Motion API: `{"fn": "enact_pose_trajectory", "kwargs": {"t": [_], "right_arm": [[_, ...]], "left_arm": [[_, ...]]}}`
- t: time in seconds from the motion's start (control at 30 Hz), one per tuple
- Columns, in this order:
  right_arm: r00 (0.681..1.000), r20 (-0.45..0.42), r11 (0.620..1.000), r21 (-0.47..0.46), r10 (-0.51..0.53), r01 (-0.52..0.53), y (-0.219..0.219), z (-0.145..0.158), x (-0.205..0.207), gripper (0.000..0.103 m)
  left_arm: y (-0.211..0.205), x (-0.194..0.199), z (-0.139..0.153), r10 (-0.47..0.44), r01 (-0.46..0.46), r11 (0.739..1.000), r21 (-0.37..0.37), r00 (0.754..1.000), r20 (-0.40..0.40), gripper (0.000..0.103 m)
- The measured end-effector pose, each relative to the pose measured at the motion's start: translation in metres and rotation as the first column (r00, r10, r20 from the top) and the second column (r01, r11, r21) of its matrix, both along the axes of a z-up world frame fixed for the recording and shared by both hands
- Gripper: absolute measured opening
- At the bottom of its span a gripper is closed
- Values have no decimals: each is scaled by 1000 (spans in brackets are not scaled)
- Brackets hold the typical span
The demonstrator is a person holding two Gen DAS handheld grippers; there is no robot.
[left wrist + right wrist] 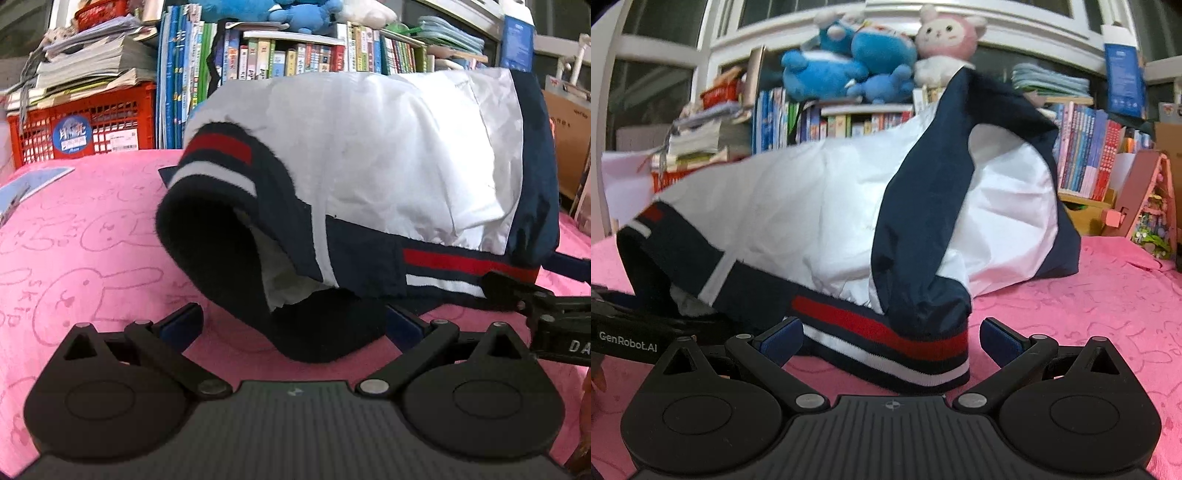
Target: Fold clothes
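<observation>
A white and navy jacket (388,162) with red and white striped trim lies bunched on the pink blanket (85,236). My left gripper (293,325) is open, its blue pads either side of the jacket's dark collar edge. My right gripper (892,339) is open, its pads either side of the striped hem (886,343), with the jacket (798,221) heaped behind it. The right gripper also shows at the right edge of the left wrist view (517,291). The left gripper shows at the left edge of the right wrist view (631,332).
Behind the blanket stand shelves of books (306,55), a red crate (88,125) under stacked papers, and blue and pink plush toys (871,51). A cardboard box (569,140) and a pink toy stand (1148,199) sit at the right.
</observation>
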State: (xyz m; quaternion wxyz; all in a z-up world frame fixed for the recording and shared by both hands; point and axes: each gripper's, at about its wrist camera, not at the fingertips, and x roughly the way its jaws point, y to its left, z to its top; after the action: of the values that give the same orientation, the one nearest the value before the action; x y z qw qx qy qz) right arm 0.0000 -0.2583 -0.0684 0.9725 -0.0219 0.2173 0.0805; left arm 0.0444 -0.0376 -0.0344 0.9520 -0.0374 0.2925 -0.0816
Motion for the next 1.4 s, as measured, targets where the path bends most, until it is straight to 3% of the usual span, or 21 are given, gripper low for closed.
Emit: {"fn": "enact_pose_trajectory", "kwargs": {"t": [0.2, 0.33, 0.4, 0.43, 0.47, 0.57, 0.83, 0.87, 0.93, 1.0, 1.07, 1.1, 1.17, 1.3, 1.4], "right_arm": [[998, -34, 994, -105, -47, 43, 4, -3, 2, 103], [999, -49, 996, -85, -17, 12, 2, -1, 18, 102], [998, -56, 997, -75, -1, -3, 0, 0, 26, 81], [997, -73, 998, -62, -3, -2, -1, 1, 31, 42], [994, -106, 1000, -29, -11, 8, -4, 4, 37, 27], [991, -132, 993, 119, 5, 11, -25, 23, 32, 26], [999, 43, 923, 385, -20, 2, -99, 87, -27, 21], [998, 52, 917, 398, -29, 6, -108, 89, -30, 21], [996, 88, 958, 286, -32, 6, -96, 83, -38, 25], [991, 131, 992, 129, -21, 4, -77, 74, -46, 46], [985, 171, 999, -31, -4, 9, -58, 64, -54, 98], [982, 190, 994, -111, 7, 14, -49, 59, -58, 103], [974, 218, 971, -238, 63, -10, -27, 47, -67, 103], [961, 134, 948, -242, 242, -205, 24, 17, -65, 103], [965, 111, 926, -325, 237, -191, 60, -6, -43, 103]], "left_arm": [[11, 0, -1, 28, -28, 997, -74, 1000, 0, 103], [15, 0, -1, 54, -53, 994, -90, 999, 0, 103], [14, 3, 0, 76, -77, 994, -73, 997, -4, 103], [13, 6, 0, 102, -102, 993, -57, 995, -8, 103], [13, 7, 0, 139, -140, 990, -36, 990, -13, 103], [16, 13, 0, 205, -206, 979, -13, 978, -31, 103], [16, 10, 3, 238, -238, 970, 51, 971, 4, 103], [14, 10, 3, 230, -230, 971, 72, 973, 12, 103], [11, 8, 5, 210, -212, 972, 101, 977, 29, 103], [8, 4, 9, 205, -211, 968, 135, 977, 58, 103], [4, 0, 15, 205, -219, 960, 172, 974, 95, 103], [3, -2, 18, 201, -220, 958, 183, 973, 115, 103], [1, -7, 25, 194, -223, 954, 200, 969, 153, 103], [10, -11, 40, 218, -245, 960, 138, 958, 185, 103], [15, -11, 44, 240, -267, 954, 137, 953, 186, 103]]}}
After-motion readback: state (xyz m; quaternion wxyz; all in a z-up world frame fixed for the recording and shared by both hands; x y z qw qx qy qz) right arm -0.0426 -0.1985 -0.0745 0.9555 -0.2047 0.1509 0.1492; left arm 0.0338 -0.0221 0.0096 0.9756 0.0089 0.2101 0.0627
